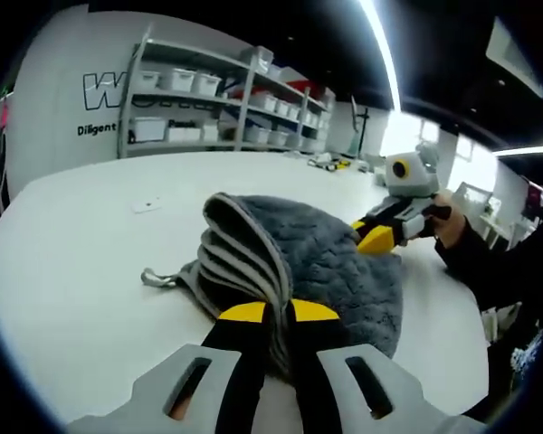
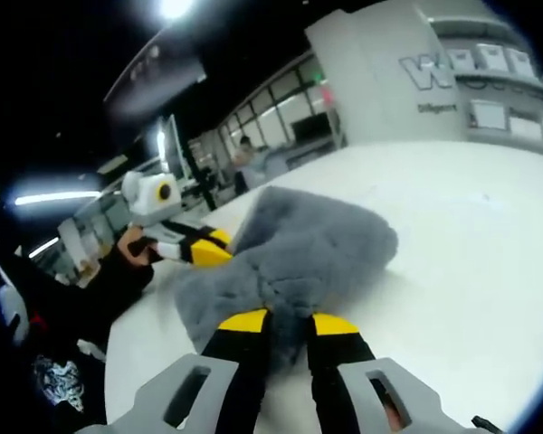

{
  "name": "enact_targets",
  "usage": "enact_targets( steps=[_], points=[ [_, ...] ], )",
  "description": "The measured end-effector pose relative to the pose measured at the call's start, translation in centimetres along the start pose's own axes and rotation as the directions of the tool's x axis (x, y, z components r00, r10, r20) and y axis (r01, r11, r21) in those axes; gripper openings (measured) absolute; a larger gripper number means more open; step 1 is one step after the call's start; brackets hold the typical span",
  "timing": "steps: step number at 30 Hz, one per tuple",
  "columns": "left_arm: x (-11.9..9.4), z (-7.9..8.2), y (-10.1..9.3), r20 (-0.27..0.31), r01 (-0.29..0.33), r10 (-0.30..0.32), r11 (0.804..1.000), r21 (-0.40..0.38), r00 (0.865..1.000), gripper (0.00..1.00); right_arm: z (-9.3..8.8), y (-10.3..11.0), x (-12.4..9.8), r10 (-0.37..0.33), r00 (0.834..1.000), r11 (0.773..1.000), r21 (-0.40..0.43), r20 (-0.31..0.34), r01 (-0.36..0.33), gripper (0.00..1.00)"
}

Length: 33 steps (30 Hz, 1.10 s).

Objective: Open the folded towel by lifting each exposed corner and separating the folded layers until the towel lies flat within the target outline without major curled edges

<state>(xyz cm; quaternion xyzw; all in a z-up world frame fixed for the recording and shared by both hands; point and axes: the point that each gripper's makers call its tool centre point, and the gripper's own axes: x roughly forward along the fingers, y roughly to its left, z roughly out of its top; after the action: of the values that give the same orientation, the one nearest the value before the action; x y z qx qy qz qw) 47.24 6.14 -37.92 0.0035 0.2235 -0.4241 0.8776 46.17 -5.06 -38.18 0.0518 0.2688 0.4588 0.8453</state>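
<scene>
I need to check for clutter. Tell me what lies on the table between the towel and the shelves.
In the left gripper view, the white table between the gray towel and the shelves is mostly bare; one small flat item lies there, too small to identify.

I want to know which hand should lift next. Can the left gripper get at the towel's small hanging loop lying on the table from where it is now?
Probably not right away: the left gripper is shut on the towel, its fingers pinching bunched layers. The loop lies bare on the white table beside it, unblocked, but reaching it means letting go first.
</scene>
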Motion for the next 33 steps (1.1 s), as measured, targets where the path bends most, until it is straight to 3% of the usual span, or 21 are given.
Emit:
enact_targets(
  steps=[33],
  points=[
    [-0.61,-0.25,-0.11,-0.012,0.009,-0.009,1.000,0.011,1.000,0.07,-0.87,0.92,-0.50,0.007,1.000,1.000,-0.008,-0.018,-0.007,0.13]
  ],
)
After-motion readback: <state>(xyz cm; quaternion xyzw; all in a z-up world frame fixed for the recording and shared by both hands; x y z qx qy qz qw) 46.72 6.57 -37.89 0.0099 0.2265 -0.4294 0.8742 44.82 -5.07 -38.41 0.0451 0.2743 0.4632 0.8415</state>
